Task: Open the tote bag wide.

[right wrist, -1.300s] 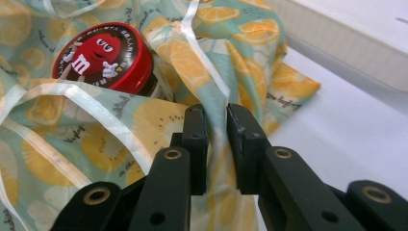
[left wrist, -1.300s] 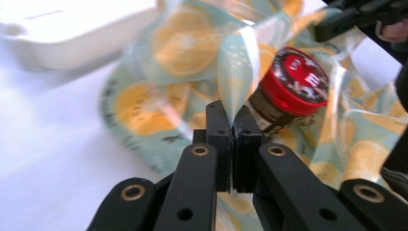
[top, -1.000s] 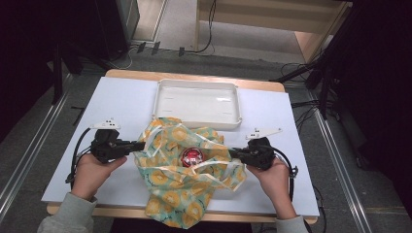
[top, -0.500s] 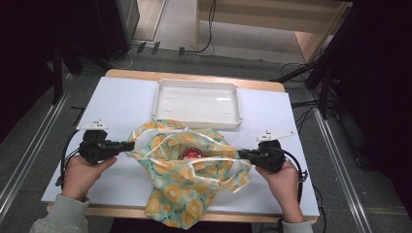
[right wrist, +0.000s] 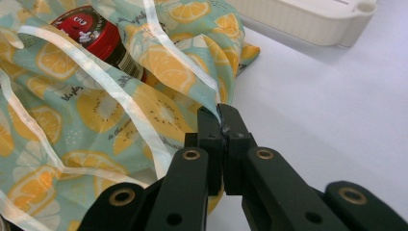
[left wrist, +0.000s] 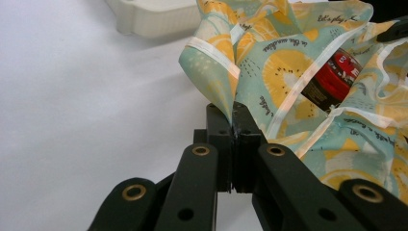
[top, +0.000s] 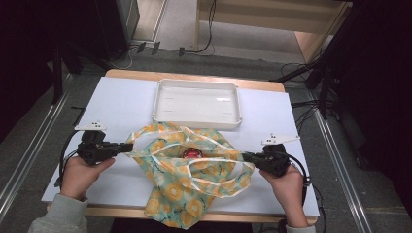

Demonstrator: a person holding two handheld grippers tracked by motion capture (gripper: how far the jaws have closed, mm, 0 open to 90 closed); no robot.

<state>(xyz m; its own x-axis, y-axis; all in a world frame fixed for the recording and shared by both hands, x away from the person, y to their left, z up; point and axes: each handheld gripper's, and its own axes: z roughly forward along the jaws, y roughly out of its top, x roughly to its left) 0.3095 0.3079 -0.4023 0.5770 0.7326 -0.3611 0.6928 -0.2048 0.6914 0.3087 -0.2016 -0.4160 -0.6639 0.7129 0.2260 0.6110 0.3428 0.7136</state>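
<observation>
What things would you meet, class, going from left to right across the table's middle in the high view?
Left gripper → lemon-print fabric bag → red-lidded jar inside the bag → right gripper.

- We see the white table (top: 126,104) lit bright from above in the high view, while the floor and the room around it stay very dark.
- We see a small shine on the bottom of the white tray (top: 197,99).
- The high view looks a bit soft and grainy to us.
- In the left gripper view the white table glows so bright that its details wash out, and a soft grey shadow lies beside the cloth bag (left wrist: 288,72).
- In both gripper views the black jaws close to the camera look a little blurry, and the far tray looks fuzzy too.
</observation>
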